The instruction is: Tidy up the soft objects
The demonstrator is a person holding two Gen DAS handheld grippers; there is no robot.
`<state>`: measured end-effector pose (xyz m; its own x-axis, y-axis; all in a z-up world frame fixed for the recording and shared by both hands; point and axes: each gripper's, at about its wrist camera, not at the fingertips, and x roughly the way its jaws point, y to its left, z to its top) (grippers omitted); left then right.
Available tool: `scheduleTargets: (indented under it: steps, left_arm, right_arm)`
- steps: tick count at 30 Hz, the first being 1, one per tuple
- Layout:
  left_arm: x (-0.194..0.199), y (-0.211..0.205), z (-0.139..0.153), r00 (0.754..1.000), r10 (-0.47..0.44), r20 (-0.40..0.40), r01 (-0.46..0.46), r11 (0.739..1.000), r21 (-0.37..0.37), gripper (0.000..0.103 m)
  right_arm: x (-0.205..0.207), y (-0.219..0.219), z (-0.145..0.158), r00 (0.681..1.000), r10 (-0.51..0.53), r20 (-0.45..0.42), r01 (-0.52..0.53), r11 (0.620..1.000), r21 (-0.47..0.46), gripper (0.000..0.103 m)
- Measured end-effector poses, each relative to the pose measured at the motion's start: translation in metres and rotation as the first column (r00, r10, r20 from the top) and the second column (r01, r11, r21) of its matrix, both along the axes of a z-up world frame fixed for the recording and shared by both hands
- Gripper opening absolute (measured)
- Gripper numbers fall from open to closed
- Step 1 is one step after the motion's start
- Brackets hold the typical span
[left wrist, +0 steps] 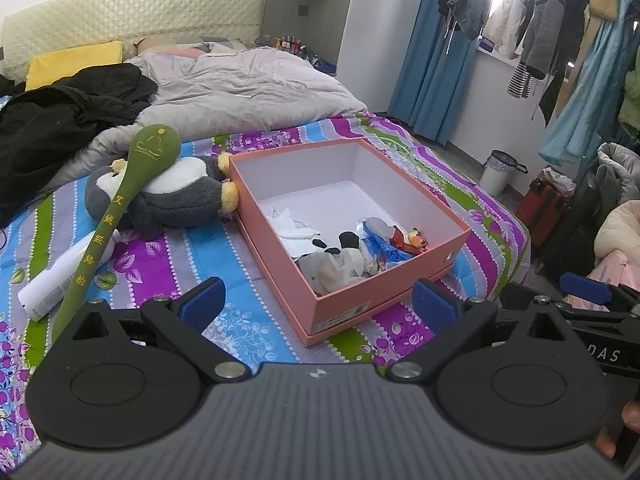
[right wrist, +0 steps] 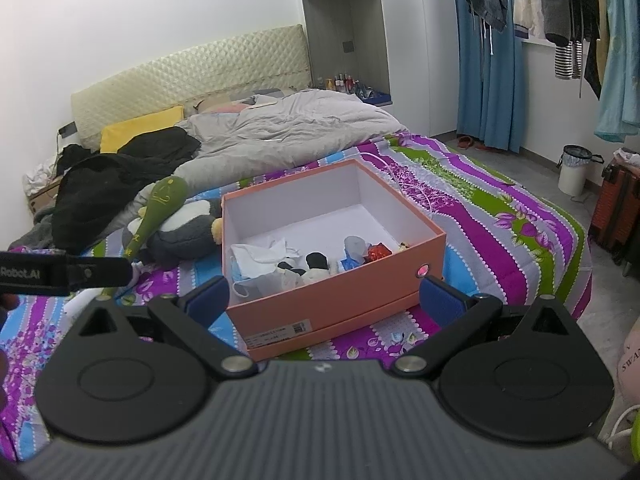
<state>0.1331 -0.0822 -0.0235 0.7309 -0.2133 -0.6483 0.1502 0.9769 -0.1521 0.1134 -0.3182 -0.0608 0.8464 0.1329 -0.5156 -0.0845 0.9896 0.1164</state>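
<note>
Straight ahead of both claws we've got the open salmon-pink cardboard box (left wrist: 384, 284) with white inside walls, sitting on the striped floral bedsheet (left wrist: 248, 320). In its near end there's a jumble of small soft stuff: crumpled white cloth (left wrist: 296, 228), a black-and-white sock-like piece (left wrist: 348, 242), something blue and white (left wrist: 380, 248) and a little red and yellow toy (left wrist: 412, 240). The far half of the box is bare.

Our left gripper (left wrist: 318, 300) is spread wide with nothing between the blue pads, and the right gripper (right wrist: 326, 298) is spread and empty too, the box's front wall just beyond it.

Left of the left claw lies a fuzzy grey-and-white plush penguin (left wrist: 172, 196) touching the box's side, with a long green fabric massage paddle (left wrist: 120, 208) with yellow lettering across it and a white tube (left wrist: 52, 288) under the handle.

Only the right view shows a pale blue face mask (right wrist: 246, 276) in the box's near-left corner; the tube is clear only in the left view.
</note>
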Motion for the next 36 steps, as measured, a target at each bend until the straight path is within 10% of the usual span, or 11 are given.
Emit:
scheduleTargets:
  steps: [36]
  left_arm:
    - [0.0009, -0.0004, -0.0004, 1.000, 0.009, -0.001, -0.009, 1.000, -0.008, 0.101]
  right_arm:
    - [0.0029, 0.0033, -0.0034, 1.000, 0.008, -0.010, -0.008, 1.000, -0.004, 0.103]
